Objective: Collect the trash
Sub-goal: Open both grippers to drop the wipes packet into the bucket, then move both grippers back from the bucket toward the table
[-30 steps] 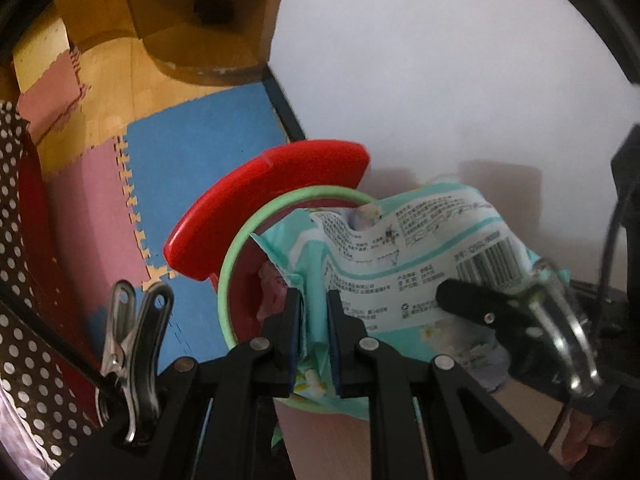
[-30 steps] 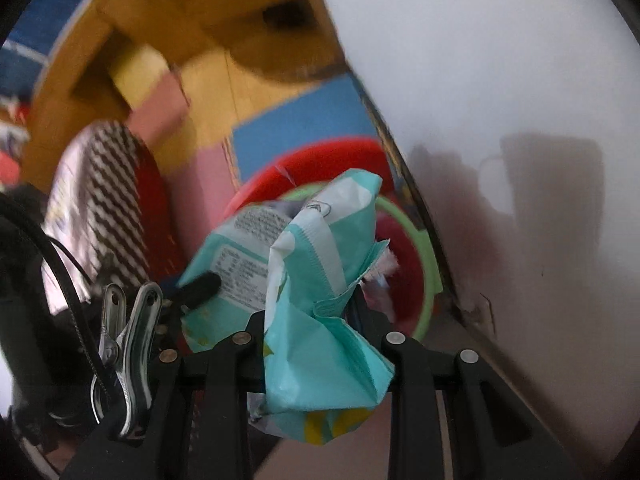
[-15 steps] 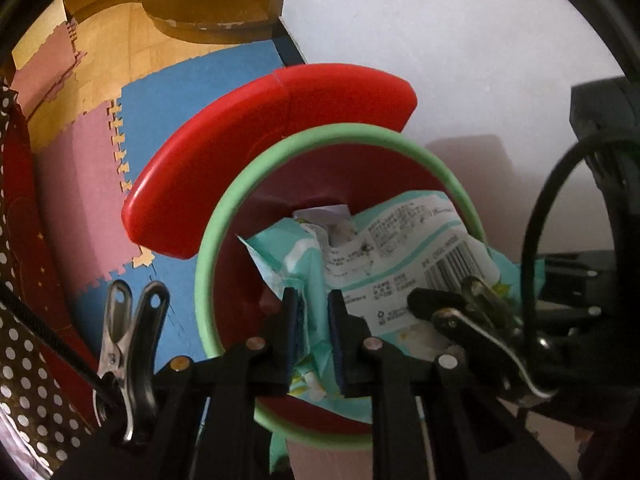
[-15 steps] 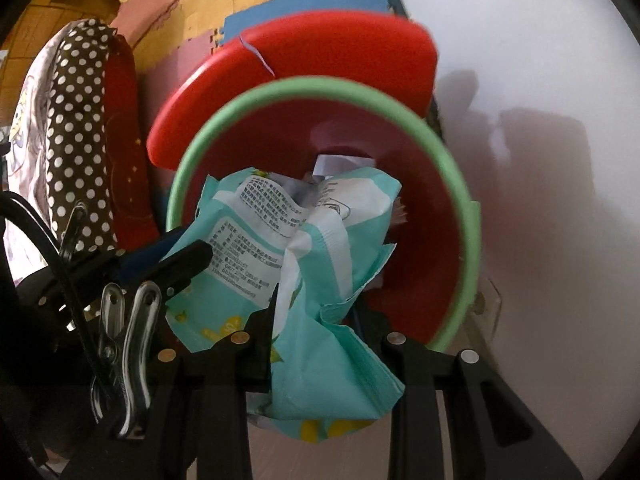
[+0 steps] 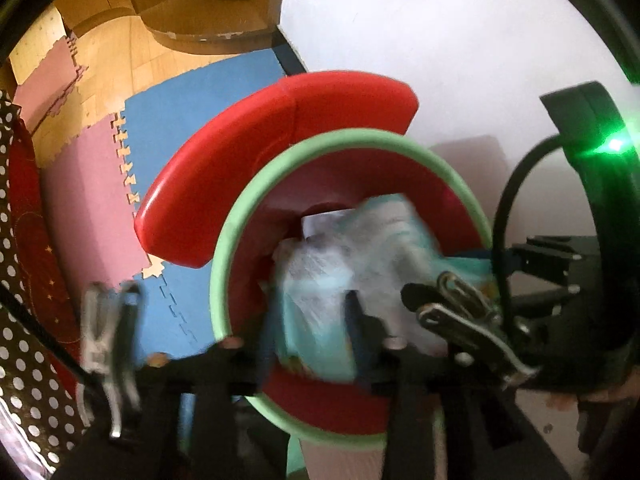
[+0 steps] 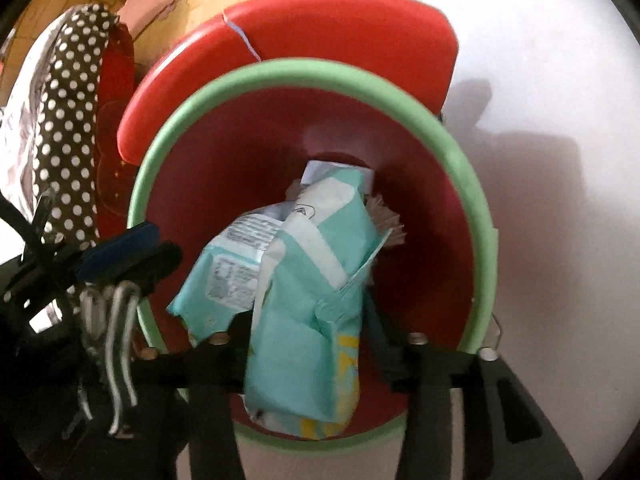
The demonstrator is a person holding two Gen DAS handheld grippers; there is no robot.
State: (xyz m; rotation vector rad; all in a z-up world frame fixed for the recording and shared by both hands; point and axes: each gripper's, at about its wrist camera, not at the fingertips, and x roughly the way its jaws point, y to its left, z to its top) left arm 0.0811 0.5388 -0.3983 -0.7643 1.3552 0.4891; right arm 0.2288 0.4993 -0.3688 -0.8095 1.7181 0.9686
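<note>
A crumpled teal wipes packet hangs inside the mouth of a red bin with a green rim; its red lid stands swung back. My right gripper points down over the bin, its jaws opening, the packet loose between them. In the left wrist view the packet is blurred between the opening jaws of my left gripper, above the green rim. The left gripper shows beside the packet's left corner, apart from it. White paper lies deeper in the bin.
A white wall rises just behind the bin. Blue and pink foam mats cover the wooden floor to the left. A dotted brown and red cushion lies left of the bin. Wooden furniture stands at the back.
Both grippers have come down over the bin with the packet. Their jaws have spread and the packet has slipped lower into the bin.
</note>
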